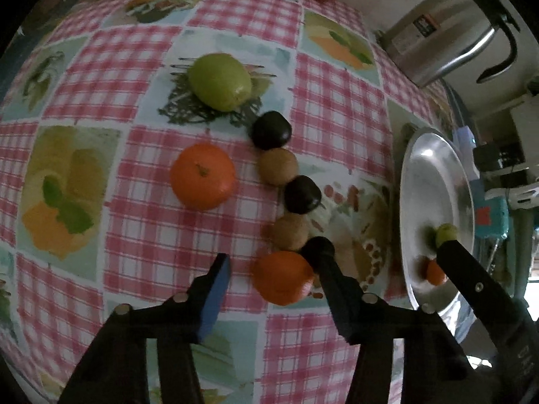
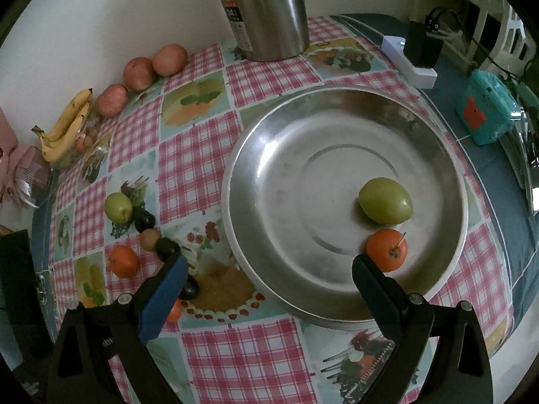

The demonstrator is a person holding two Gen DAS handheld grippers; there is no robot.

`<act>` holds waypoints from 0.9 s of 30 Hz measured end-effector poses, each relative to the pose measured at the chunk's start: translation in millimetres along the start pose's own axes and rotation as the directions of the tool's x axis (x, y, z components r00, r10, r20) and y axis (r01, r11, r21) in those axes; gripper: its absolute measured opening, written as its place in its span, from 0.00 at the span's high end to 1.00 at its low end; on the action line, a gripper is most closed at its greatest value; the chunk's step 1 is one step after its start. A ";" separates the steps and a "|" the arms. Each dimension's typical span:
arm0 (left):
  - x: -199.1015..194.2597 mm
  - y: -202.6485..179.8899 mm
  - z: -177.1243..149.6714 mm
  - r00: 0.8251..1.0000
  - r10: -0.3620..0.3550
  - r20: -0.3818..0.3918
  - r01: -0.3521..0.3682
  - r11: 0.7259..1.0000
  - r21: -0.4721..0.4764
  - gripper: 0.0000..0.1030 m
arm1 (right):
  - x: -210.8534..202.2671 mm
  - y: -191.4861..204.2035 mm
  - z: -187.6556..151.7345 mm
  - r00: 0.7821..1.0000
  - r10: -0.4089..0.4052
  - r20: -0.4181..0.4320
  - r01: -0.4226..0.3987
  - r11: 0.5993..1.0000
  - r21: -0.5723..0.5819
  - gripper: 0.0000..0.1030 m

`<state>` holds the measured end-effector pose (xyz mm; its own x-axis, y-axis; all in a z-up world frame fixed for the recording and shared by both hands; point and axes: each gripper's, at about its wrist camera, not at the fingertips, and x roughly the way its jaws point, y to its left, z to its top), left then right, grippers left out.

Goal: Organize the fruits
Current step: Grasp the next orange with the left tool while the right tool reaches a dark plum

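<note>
1. We see the round shallow steel dish [image 2: 347,198] holding two fruits: a green oval fruit [image 2: 385,201] and, just beside it toward the rim, a small orange tangerine with a stem [image 2: 387,249].
2. The other loose fruits lie on the table to the dish's left: a green fruit [image 1: 219,81], a large orange tangerine [image 1: 202,176], and a touching row of two dark glossy fruits [image 1: 271,130] alternating with two brown kiwi-like fruits [image 1: 278,166].
3. Our left tongs [image 1: 269,262] straddle another orange tangerine [image 1: 283,277]; the black finger touches its far side, the blue pad stands clear, so nothing is gripped.
4. Our right tongs [image 2: 269,269] hang wide apart and empty over the dish's near rim.
5. The table wears a pink-checked cloth with fruit prints [image 2: 198,141] and stands against a pale wall.
6. Farther off stand a steel jug [image 2: 266,10], three reddish apples [image 2: 138,73], a bunch of yellow bananas [image 2: 67,124] and a teal box [image 2: 485,111].
</note>
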<state>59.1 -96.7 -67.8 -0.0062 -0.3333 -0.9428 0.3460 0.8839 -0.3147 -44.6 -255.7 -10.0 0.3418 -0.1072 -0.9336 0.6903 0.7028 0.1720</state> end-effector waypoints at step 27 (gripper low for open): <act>-61.6 44.8 20.9 0.980 -0.007 0.200 0.039 0.987 -0.158 0.63 | -3.5 36.4 -4.5 0.997 0.082 0.004 -0.080 0.988 -0.134 0.06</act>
<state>94.6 -43.4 -21.5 0.1788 -0.3984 -0.8996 0.1934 0.9108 -0.3649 -23.5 -226.6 -1.8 0.3995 -0.0520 -0.9153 0.5691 0.7968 0.2031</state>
